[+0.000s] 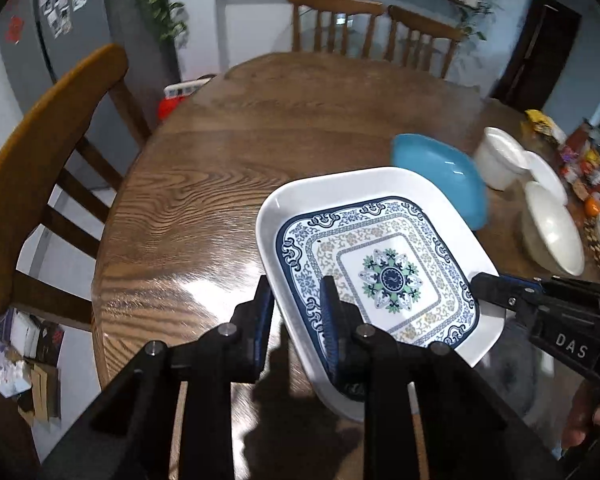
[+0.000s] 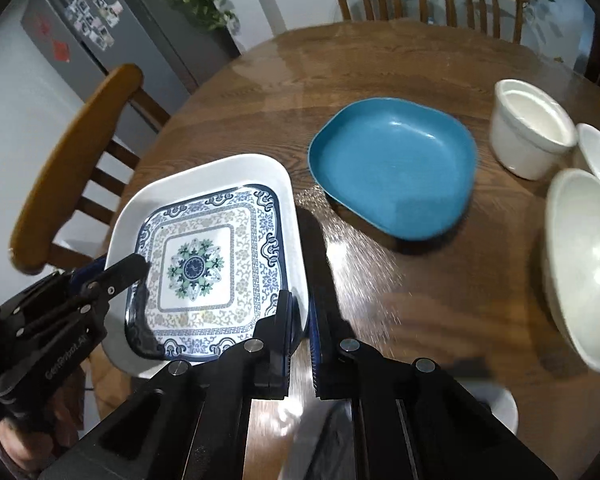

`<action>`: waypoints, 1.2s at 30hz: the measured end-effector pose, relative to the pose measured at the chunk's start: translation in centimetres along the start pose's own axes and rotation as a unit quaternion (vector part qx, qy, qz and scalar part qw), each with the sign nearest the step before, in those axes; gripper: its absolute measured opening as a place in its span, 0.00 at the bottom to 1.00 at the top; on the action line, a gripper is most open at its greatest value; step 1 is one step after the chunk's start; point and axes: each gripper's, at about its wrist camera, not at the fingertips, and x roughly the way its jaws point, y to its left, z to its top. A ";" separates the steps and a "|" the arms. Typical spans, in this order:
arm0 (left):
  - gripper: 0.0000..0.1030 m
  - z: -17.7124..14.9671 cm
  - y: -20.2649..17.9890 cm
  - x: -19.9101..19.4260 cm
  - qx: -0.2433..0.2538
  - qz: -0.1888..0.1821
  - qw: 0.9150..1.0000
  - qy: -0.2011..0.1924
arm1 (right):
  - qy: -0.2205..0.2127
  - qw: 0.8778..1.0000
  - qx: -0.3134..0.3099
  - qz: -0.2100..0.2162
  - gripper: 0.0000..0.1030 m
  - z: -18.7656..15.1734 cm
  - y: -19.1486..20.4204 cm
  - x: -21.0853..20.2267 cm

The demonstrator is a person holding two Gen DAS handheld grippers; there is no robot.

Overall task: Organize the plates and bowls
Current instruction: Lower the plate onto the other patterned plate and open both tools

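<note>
A square white plate with a blue floral pattern [image 1: 388, 276] [image 2: 198, 268] hangs tilted over the near edge of the round wooden table [image 1: 220, 140] [image 2: 380, 60], casting a shadow below. My left gripper [image 1: 298, 306] is shut on its left rim, one finger inside the plate and one outside. My right gripper [image 2: 300, 312] is shut on the opposite rim. Each gripper shows in the other's view, the right gripper [image 1: 484, 284] and the left gripper [image 2: 134, 266]. A blue square dish [image 1: 440, 172] [image 2: 392, 168] lies on the table just beyond the plate.
A white ramekin [image 1: 500, 160] [image 2: 528, 128] and two white bowls [image 1: 552, 228] [image 2: 584, 260] stand at the right. Packets and snacks [image 1: 584, 160] crowd the far right edge. Wooden chairs [image 1: 52, 160] [image 2: 72, 160] ring the table at the left and back.
</note>
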 end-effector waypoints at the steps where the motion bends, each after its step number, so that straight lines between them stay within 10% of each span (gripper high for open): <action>1: 0.19 0.0 -0.6 -0.3 0.009 -0.007 1.000 -0.001 | -0.008 1.000 0.004 -0.001 0.10 -0.7 -0.3 -1.1; 14: 0.19 -5.0 -11.4 -0.6 0.154 -0.118 0.980 0.043 | -0.003 0.989 0.117 -0.086 0.10 -11.1 -7.4 -7.8; 36: 0.22 -4.5 -11.4 5.1 0.169 -0.048 0.982 0.076 | 0.003 0.990 0.085 -0.111 0.11 -10.0 -8.0 -4.5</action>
